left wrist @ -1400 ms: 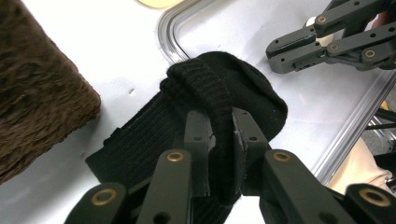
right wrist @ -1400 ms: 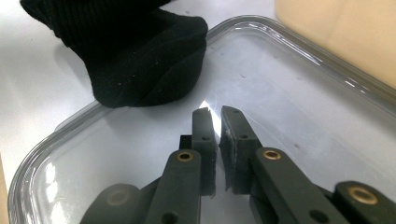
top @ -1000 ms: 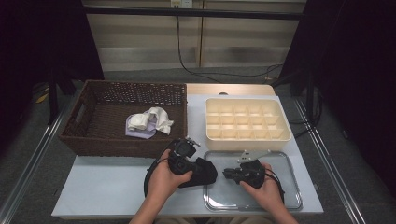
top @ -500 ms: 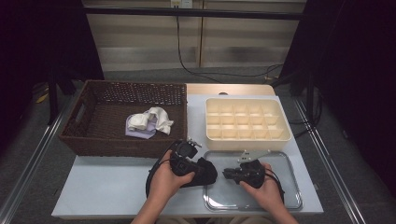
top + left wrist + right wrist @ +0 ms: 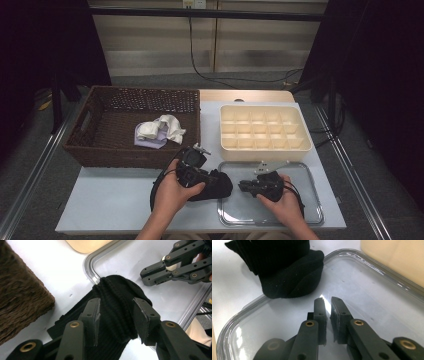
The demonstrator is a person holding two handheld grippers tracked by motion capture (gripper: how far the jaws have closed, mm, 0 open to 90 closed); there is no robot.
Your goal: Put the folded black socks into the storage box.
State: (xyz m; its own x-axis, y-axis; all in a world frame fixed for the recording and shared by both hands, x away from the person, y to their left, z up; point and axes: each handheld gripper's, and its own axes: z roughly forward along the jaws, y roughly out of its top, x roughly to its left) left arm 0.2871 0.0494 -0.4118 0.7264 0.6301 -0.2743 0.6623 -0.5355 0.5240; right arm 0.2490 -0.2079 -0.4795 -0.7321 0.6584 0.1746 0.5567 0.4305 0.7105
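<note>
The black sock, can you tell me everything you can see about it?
The black sock is a soft, ribbed knit, bunched into a thick lump rather than lying flat. The left gripper has its two jaws pressed into the fabric from both sides, holding it. Its rounded end lies over the rim of the clear tray, and the rest rests on the pale table. The right gripper sits close by inside the tray, jaws nearly together, not touching the sock.
</note>
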